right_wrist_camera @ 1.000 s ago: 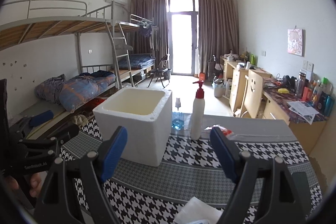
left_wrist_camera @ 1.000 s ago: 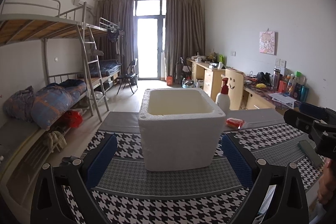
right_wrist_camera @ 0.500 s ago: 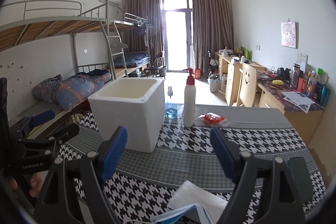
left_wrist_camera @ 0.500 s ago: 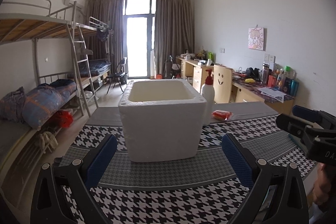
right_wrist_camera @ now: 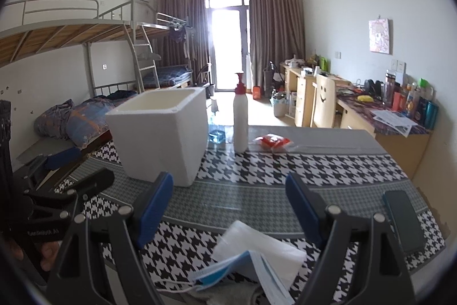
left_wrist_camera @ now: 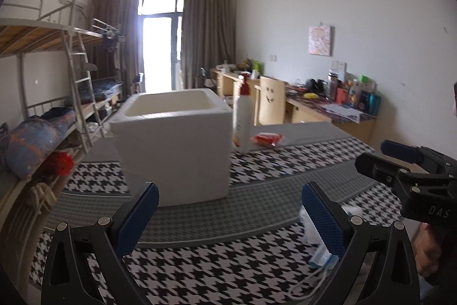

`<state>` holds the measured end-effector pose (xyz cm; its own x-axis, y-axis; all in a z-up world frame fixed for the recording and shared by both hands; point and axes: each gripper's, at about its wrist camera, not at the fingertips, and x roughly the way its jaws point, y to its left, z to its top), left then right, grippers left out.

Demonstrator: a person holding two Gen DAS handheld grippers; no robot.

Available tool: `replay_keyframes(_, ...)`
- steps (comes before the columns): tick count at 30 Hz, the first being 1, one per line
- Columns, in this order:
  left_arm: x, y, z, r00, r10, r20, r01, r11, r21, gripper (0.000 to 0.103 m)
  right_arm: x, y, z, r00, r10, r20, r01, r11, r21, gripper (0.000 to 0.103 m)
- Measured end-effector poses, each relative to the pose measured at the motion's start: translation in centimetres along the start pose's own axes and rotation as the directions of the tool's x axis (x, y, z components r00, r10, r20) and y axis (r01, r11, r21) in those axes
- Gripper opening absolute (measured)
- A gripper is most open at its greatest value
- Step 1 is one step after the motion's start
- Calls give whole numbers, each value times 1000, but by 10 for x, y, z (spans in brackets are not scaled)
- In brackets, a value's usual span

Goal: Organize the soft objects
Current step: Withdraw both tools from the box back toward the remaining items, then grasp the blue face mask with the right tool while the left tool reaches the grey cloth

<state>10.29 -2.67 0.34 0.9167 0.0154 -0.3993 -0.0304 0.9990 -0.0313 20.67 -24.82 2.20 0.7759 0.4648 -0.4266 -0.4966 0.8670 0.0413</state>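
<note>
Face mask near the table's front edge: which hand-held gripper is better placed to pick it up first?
Right, probably. The face mask lies just below the right hand-held gripper, between its open fingers; the left hand-held gripper has it off to one side.

Bare cloth (right_wrist_camera: pixel 257 205) between foam box (right_wrist_camera: pixel 160 139) and phone (right_wrist_camera: pixel 402 219).

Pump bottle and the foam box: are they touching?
Apart. The right wrist view shows patterned cloth between the pump bottle and the foam box.
</note>
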Motion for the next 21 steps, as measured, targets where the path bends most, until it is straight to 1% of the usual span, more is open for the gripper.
replay_keyframes(8,9,-16,-8,998,-56,-34,57,998,35,100,-2,-12,-12,999,-38,-36,39,999,17,84)
replay_keyframes(11,10,-21,-9,996,-80,-36,81,996,45,100,-1,-18,-17,997,-48,-55,50,998,27,84)
replay_keyframes(15,17,-26,-13,992,-113,-61,116,993,39,100,-1,-23,-24,995,-64,-76,66,998,22,84)
replay_keyframes(18,20,-32,-16,987,-138,-76,143,988,56,100,-1,-25,-30,994,-71,-88,74,997,21,84)
replay_keyframes(21,23,-36,-20,985,-146,-89,152,986,65,100,-1,-27,-38,991,-83,-109,85,996,13,84)
